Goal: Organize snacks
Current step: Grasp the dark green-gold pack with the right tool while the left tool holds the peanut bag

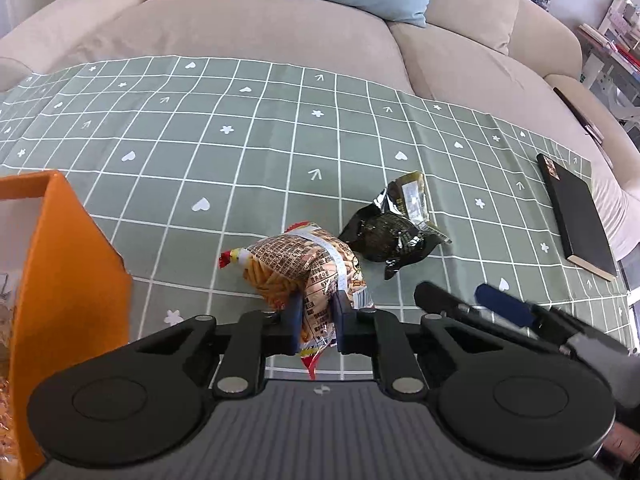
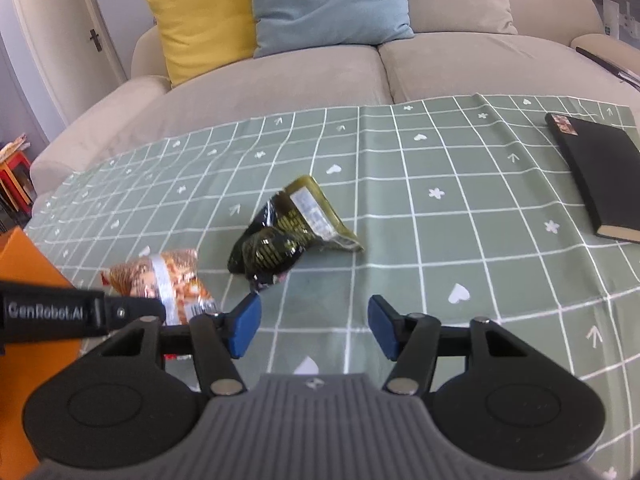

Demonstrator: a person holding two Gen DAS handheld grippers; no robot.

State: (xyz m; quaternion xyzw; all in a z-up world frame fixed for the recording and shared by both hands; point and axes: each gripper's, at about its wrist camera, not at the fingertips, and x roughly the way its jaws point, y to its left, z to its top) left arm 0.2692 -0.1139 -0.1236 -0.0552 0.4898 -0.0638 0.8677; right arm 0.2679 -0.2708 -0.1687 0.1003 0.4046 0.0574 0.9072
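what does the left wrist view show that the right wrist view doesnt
Only the left wrist view shows the left gripper shut on the orange snack bag's near end, and snack packets inside the orange box.

Only the right wrist view shows the right gripper open over bare cloth, holding nothing, plus a door beyond the sofa.

Both show the orange snack bag, the black snack packet lying beside it, the black book, the green checked cloth and the yellow and blue cushions.

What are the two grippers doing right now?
Left gripper: closed on the orange snack bag.
Right gripper: open, holding nothing, near the dark snack packet.
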